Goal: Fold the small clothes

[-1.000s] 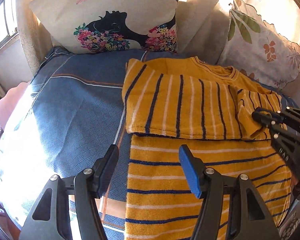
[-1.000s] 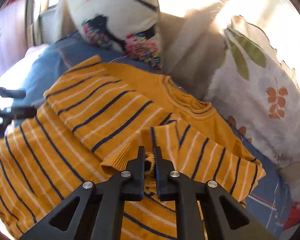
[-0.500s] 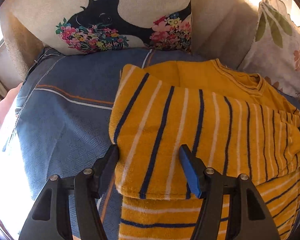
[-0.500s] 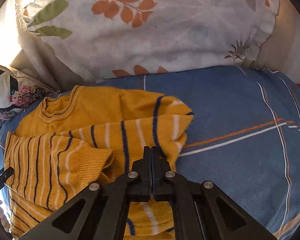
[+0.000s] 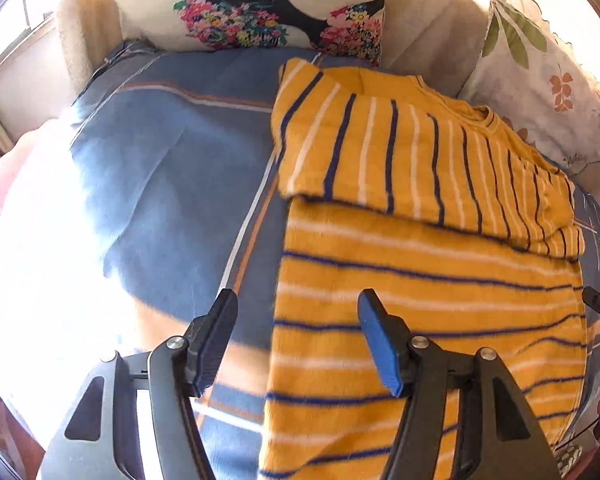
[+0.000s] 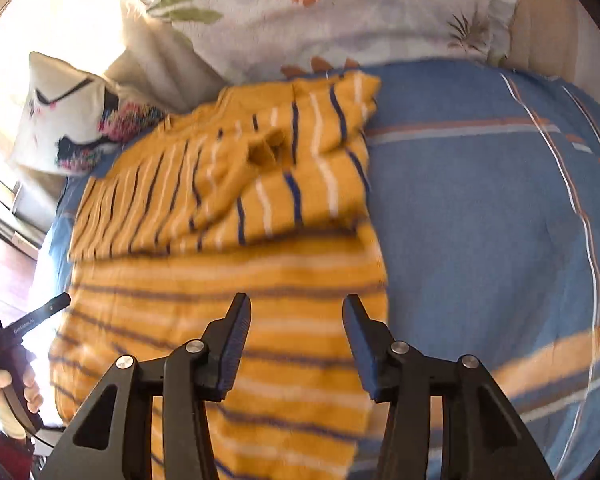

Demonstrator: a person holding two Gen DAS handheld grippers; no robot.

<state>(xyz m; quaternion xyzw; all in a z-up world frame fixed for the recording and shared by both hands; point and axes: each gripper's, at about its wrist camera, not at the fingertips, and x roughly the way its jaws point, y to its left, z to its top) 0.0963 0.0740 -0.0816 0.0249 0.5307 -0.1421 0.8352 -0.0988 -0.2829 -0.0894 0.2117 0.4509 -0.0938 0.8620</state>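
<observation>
A yellow sweater [image 5: 420, 248] with navy and white stripes lies flat on the blue bedcover [image 5: 160, 160]. Both sleeves are folded across its chest. My left gripper [image 5: 296, 308] hangs open above the left edge of the sweater's lower body, holding nothing. In the right wrist view the sweater [image 6: 228, 272] fills the left half. My right gripper [image 6: 296, 308] hovers over the right edge of its lower part; its jaws are opening and the cloth lies below them, not pinched. The folded sleeve cuff [image 6: 264, 152] rests free on the chest.
A cushion with a black silhouette and flowers [image 5: 260, 8] and a leaf-print cushion [image 6: 340, 12] lean at the back. Bare blue bedcover [image 6: 480, 200] spreads to the right of the sweater. A hand [image 6: 16, 384] holds the left gripper [image 6: 28, 320] at the left edge.
My right gripper laid the sleeve cuff on the chest, let it go, drew back to the sweater's lower right edge and opened. My left gripper went forward, then came back over the lower left edge.
</observation>
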